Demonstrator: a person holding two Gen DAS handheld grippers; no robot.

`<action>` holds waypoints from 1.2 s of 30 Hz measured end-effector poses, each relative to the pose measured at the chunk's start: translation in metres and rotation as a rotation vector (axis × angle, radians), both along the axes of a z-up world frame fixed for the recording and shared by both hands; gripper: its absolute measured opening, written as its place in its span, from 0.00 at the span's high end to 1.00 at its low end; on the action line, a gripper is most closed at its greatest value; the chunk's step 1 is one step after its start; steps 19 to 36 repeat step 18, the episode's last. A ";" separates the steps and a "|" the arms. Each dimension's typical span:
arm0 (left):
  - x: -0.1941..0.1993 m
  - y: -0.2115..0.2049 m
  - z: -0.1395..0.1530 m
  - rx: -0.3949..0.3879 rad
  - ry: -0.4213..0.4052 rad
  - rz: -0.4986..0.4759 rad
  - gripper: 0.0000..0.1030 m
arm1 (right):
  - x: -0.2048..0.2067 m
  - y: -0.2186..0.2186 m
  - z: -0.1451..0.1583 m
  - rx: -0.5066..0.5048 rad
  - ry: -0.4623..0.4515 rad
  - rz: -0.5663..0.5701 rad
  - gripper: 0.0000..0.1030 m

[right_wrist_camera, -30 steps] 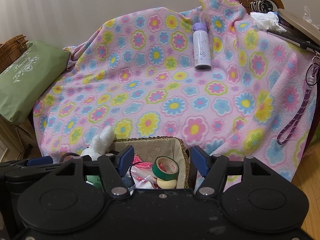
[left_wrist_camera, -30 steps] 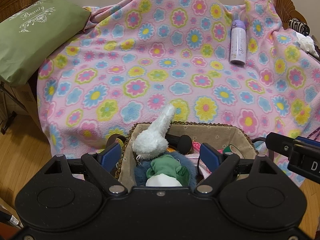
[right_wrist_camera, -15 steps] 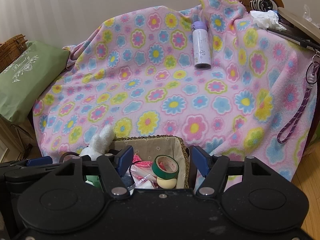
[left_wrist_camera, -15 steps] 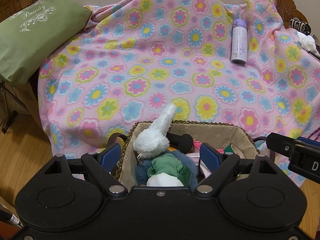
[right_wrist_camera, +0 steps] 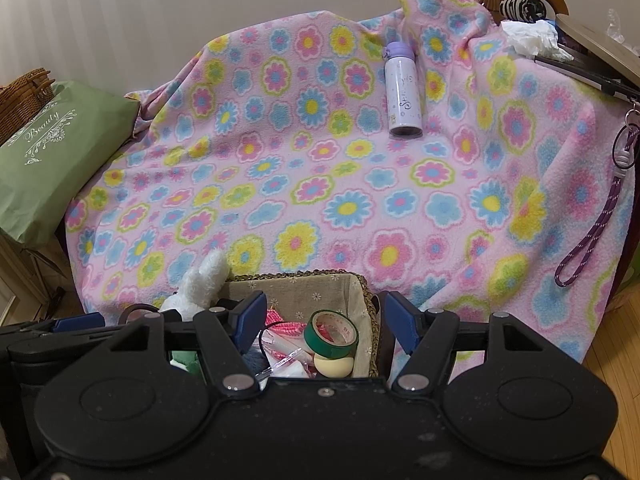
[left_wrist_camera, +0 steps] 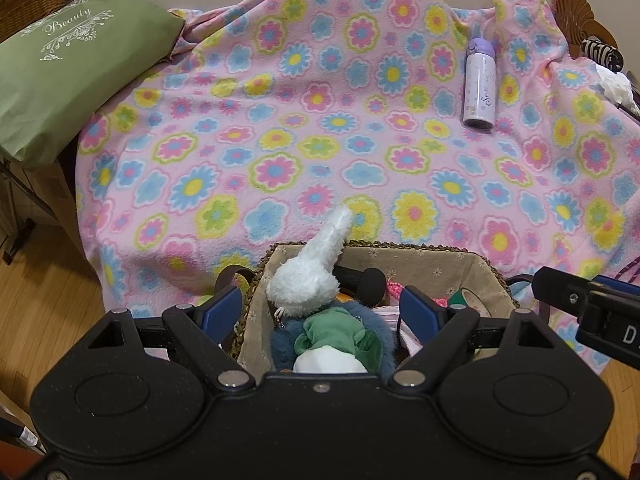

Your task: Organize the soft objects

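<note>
Both tongs, left (left_wrist_camera: 322, 312) and right (right_wrist_camera: 322, 322), hang released over a lined basket (left_wrist_camera: 420, 258) where a light, squashy white plush toy (left_wrist_camera: 306, 276) sits, likely easiest pinched at its plump body.

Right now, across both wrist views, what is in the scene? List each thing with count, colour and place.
Fleece flowered blanket: one, pink, draped over the furniture.
Woven lined basket: one, tan, at the blanket's near edge.
Fluffy plush toy: one, white, sticking out of the basket's left end.
Green cloth plush: one, in the basket.
Tape roll: one, green, basket's right end.
Lavender bottle: one, lying on the blanket.
Green bag: one, far left.
Left gripper: black, blue fingers, open.
Right gripper: black, open.
</note>
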State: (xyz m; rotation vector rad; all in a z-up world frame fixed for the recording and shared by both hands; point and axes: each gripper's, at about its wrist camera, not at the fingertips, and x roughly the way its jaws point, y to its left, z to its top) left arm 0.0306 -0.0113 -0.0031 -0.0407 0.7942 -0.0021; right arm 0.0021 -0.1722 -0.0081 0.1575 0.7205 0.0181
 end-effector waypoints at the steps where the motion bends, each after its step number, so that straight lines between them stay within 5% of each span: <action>1: 0.000 -0.001 0.000 0.000 0.001 0.000 0.20 | 0.000 0.000 0.000 0.001 0.000 0.000 0.36; 36: -0.001 -0.005 0.002 0.002 -0.009 -0.005 0.20 | -0.001 0.003 -0.002 0.003 0.005 -0.002 0.36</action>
